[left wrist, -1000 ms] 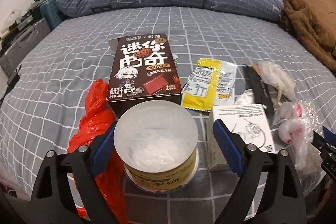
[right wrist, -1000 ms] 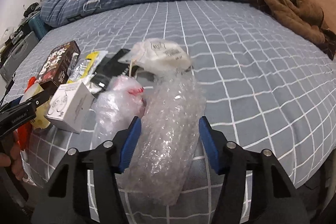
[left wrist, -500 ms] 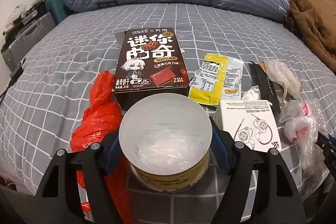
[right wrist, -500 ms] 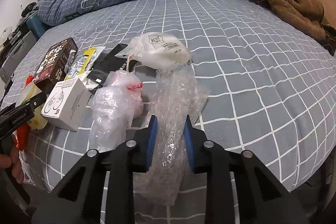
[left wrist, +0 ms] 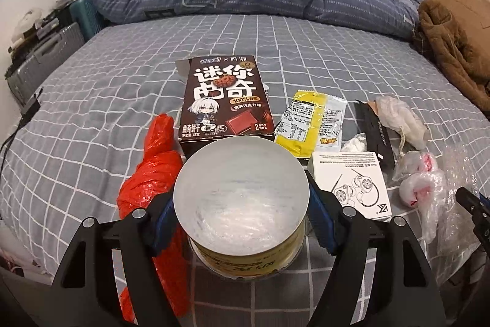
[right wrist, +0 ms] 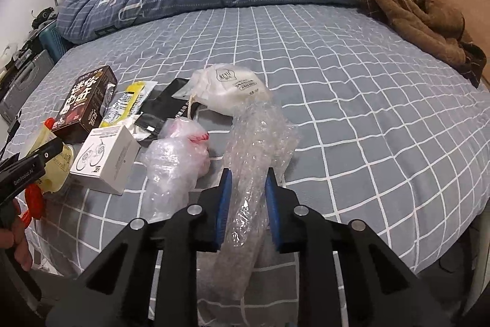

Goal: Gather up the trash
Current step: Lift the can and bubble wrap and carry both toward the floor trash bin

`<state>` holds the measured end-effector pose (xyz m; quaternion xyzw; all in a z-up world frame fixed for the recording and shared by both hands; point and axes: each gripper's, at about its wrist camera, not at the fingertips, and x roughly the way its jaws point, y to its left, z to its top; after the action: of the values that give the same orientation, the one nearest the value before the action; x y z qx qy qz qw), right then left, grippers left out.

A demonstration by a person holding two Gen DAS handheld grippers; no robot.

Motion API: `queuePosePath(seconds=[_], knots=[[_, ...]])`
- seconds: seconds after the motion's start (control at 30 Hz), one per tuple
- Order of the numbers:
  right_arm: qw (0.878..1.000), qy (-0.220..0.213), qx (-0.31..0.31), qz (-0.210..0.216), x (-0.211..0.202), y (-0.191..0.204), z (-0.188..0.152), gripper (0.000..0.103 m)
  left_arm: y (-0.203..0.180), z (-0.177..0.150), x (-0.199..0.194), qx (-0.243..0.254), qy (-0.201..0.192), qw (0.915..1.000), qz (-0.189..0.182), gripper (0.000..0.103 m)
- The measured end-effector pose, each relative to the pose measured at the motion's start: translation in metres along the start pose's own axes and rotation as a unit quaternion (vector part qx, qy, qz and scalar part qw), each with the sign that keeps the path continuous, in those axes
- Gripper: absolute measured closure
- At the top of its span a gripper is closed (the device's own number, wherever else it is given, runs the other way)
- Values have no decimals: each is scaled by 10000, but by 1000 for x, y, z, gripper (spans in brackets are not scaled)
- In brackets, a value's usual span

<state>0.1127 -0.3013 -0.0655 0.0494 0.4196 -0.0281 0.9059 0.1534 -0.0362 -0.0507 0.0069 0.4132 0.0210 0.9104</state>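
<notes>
Trash lies scattered along the near edge of a grey checked bed [right wrist: 352, 88], and both grippers already have a piece of it. The right gripper [right wrist: 246, 204] is clamped tight on a strip of bubble wrap [right wrist: 254, 143], its blue pads squeezing the strip to a narrow waist; the far end spreads out on the bedspread, touching a white face mask [right wrist: 229, 88], while the near end hangs below the jaws. Just to the left sits a crumpled clear bag with red print [right wrist: 177, 155].

The left gripper [left wrist: 242, 213] has its jaws set against both sides of a round yellow tub with a clear lid [left wrist: 240, 198], holding it at a fairly wide spread. A red plastic bag [left wrist: 153, 180] lies beside it on the left, a white box [left wrist: 352, 183] on the right, and a dark biscuit box [left wrist: 226, 100] and a yellow wrapper [left wrist: 306, 121] just beyond.

The risks are mostly slippage. Bubble wrap is slick and springy, so it could slide out when lifted, or its far end might drag the mask along. The tub is smooth and round; gripped only at two points, it could tip or twist free.
</notes>
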Motion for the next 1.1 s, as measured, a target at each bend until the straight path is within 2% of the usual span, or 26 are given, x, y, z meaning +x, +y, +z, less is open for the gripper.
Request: queuePosePath(seconds=[0.47,0.73,1.1], knots=[[9997,-209,-145,-36,-31,11,2,82,0,1,-32,46,-174,9998,-70,32],[9980,-528,-325,-98,-58,25,-2,82,6,-3,-53,-22,-242,9996,-147,32],[9966,-665,-434,215,-90,38,-10,82,10,-35,-90,-44,-120,9999,-64,32]])
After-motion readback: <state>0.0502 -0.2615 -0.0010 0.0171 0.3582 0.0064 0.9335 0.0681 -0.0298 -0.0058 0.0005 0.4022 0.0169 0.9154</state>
